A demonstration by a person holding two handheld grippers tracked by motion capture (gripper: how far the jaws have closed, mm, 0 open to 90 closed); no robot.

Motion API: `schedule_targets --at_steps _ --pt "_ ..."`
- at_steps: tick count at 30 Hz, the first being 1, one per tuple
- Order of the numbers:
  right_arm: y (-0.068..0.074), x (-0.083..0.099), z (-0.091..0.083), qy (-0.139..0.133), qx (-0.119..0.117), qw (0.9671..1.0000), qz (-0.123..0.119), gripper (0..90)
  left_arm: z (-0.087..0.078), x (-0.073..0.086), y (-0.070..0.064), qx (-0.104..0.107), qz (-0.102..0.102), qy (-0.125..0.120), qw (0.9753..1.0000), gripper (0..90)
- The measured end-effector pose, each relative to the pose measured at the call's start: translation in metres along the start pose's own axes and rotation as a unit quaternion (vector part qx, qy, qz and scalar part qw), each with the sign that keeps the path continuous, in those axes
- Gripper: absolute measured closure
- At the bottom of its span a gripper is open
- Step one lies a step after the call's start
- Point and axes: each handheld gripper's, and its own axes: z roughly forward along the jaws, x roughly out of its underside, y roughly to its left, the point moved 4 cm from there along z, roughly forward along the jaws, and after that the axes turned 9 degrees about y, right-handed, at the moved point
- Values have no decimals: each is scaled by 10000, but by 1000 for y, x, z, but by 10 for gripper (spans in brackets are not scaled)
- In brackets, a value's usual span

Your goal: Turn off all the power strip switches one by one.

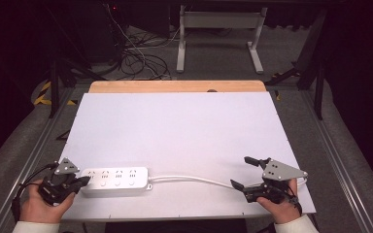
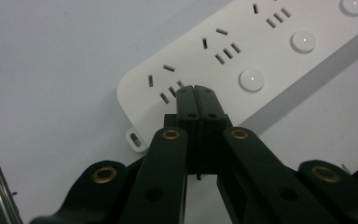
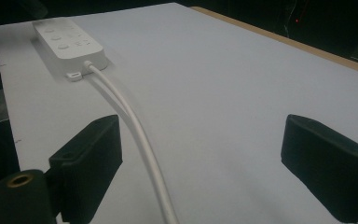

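Note:
A white power strip (image 1: pixel 115 181) with several sockets and round buttons lies near the front left of the white table (image 1: pixel 184 131). Its white cable (image 1: pixel 194 180) runs right toward my right gripper (image 1: pixel 245 172), which stands open with the cable (image 3: pixel 140 140) passing between its jaws, close to the left one. My left gripper (image 1: pixel 83 181) is shut with nothing in it, its tips touching or just over the strip's left end. In the left gripper view the closed tips (image 2: pixel 196 91) sit on the power strip (image 2: pixel 261 51) beside the first socket. The power strip (image 3: pixel 67 42) lies far off in the right gripper view.
A wooden edge (image 1: pixel 175 86) borders the table's far side. Beyond it on the floor lie tangled cables (image 1: pixel 136 58) and a white table frame (image 1: pixel 218 34). Metal rails (image 1: pixel 340 160) run along both sides. Most of the white table surface is bare.

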Motion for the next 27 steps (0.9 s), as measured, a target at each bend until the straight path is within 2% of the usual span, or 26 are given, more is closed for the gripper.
schedule_targets --at_steps 4,12,27 --pt "0 0 0 9 5 10000 -17 127 4 -1 0 5 27 76 10000 900" --pt "0 0 0 26 12 10000 -27 127 7 -1 -1 -21 60 66 10000 900" --pt "1 0 0 7 -3 10000 -15 127 10 -2 -2 -17 -39 87 10000 900"
